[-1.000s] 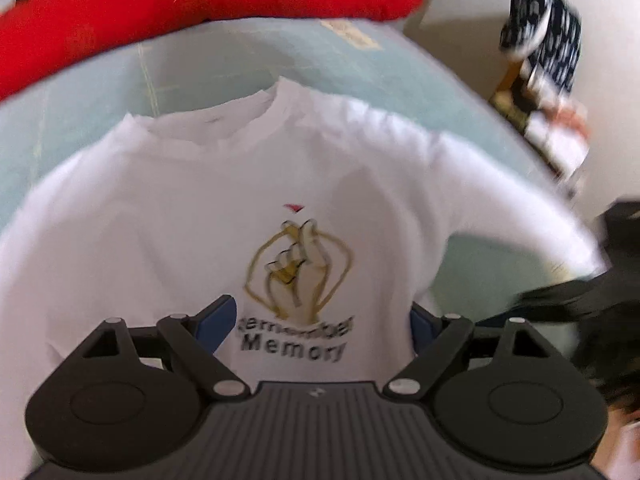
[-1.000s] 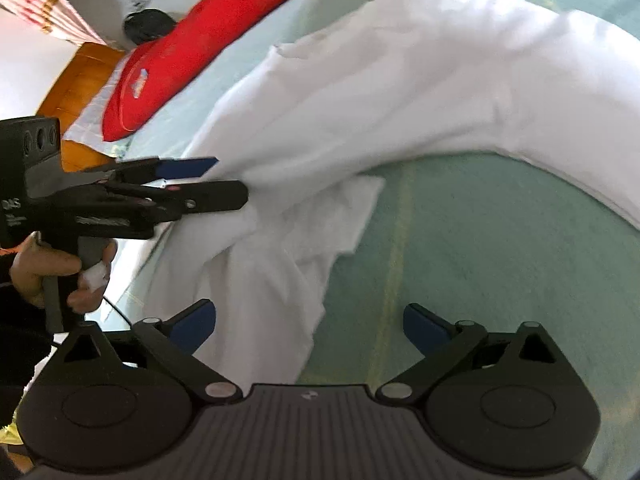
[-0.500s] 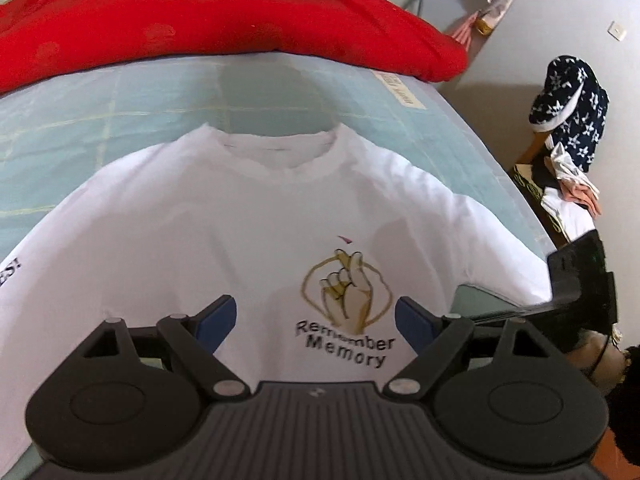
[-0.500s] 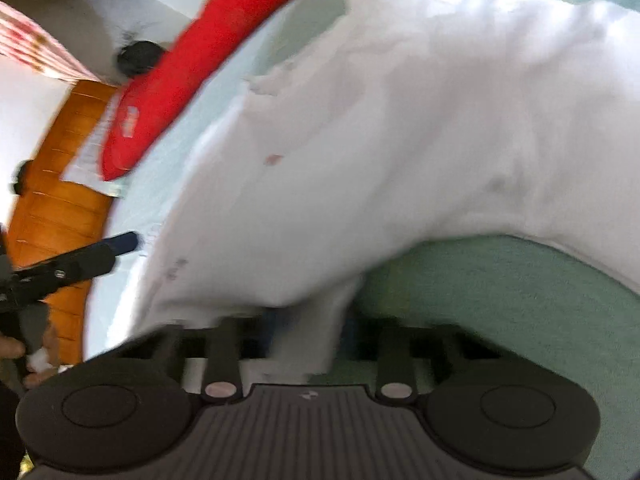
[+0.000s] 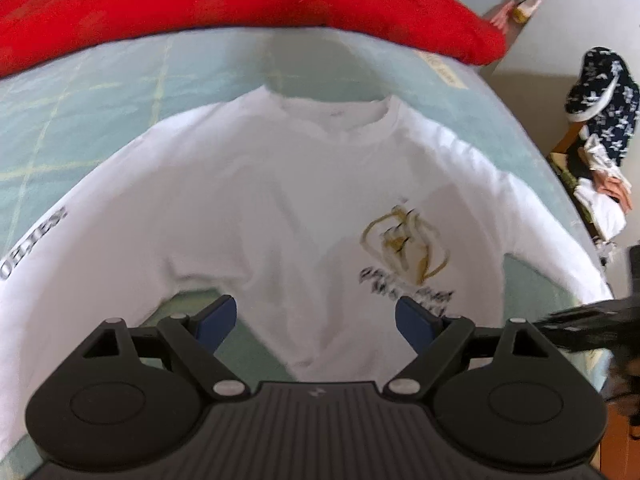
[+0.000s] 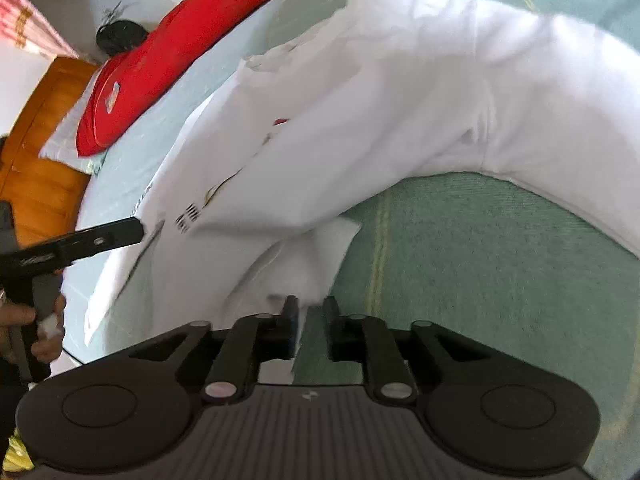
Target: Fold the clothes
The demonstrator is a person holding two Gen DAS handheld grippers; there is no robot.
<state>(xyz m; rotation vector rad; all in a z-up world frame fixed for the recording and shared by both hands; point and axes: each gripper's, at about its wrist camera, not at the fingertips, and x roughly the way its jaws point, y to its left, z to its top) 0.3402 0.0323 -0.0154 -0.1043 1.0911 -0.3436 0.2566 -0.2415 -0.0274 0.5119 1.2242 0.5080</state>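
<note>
A white long-sleeved shirt [image 5: 288, 200] with a gold hand print and black lettering lies front up on a pale green bed, neck away from me. My left gripper [image 5: 316, 318] is open and empty just above the shirt's lower hem. My right gripper [image 6: 310, 312] is shut on a fold of the white shirt [image 6: 400, 100] near its hem and side. The left gripper also shows in the right wrist view [image 6: 120, 234], its fingertips at the shirt's edge. The right gripper appears blurred at the right edge of the left wrist view [image 5: 592, 320].
A long red quilt [image 5: 240, 4] lies across the far side of the green bed sheet [image 5: 100, 104]. Clothes are piled on a chair [image 5: 600, 120] off the bed's right side. A wooden headboard [image 6: 36, 152] and white pillow stand at the left in the right wrist view.
My right gripper has closed on the shirt's fold; it was open a second ago. My left gripper has shifted left, so the print now sits to the right, and it stays open.
</note>
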